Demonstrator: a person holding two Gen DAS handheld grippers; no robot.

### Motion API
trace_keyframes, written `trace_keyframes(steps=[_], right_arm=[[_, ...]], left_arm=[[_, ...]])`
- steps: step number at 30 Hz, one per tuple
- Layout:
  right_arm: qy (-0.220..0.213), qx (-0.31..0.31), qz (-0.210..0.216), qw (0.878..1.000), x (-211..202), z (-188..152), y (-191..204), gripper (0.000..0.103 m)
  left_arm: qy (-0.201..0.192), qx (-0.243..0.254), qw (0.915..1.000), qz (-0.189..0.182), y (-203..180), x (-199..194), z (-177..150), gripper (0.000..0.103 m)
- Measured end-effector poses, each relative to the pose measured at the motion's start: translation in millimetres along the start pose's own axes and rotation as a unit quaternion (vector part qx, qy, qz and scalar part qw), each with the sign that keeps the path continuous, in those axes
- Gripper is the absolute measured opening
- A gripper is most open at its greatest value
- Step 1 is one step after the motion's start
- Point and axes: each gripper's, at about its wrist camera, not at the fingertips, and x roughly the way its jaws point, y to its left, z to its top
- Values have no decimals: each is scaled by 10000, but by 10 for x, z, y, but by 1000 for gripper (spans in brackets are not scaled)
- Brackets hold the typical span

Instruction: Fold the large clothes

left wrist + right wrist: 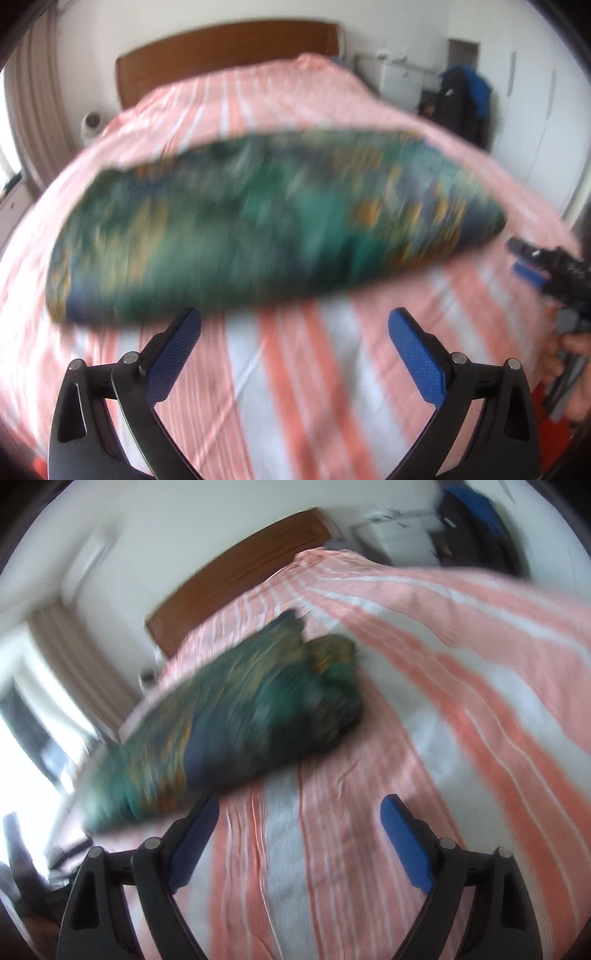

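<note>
A green and blue patterned garment (pixel 266 221) lies folded into a long bundle across the pink and white striped bed (pixel 303 387). My left gripper (pixel 294 323) hangs open just short of the bundle's near edge, with nothing between its blue pads. In the right wrist view the same garment (pixel 236 723) lies ahead and to the left. My right gripper (pixel 300 810) is open and empty over the bedsheet (pixel 332 849), apart from the cloth. The right gripper (pixel 524 258) also shows at the right edge of the left wrist view, held by a hand (pixel 570 354). Both views are motion-blurred.
A brown wooden headboard (pixel 221 51) stands against the white wall at the far end. Dark and blue clothes (pixel 465 96) hang by white furniture (pixel 399 81) at the back right. Curtains (pixel 33 92) and a bright window (pixel 33 716) are on the left.
</note>
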Motion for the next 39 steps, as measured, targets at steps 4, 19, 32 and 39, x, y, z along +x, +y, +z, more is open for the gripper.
trace_keyframes(steps=[4, 19, 32, 39], right_arm=[[-142, 1178, 470, 9918, 110, 258, -296, 90], [-778, -1358, 0, 9877, -87, 415, 1063, 38], [-1573, -5430, -396, 8239, -226, -910, 2789, 37], [-1454, -4703, 330, 8698, -354, -710, 2645, 57]], left_arm=[[-164, 462, 9988, -72, -168, 261, 351, 102], [685, 1036, 9744, -1873, -451, -33, 1409, 99], [1481, 965, 9798, -930, -372, 135, 1637, 54], [1325, 664, 9849, -899, 192, 42, 1721, 21]])
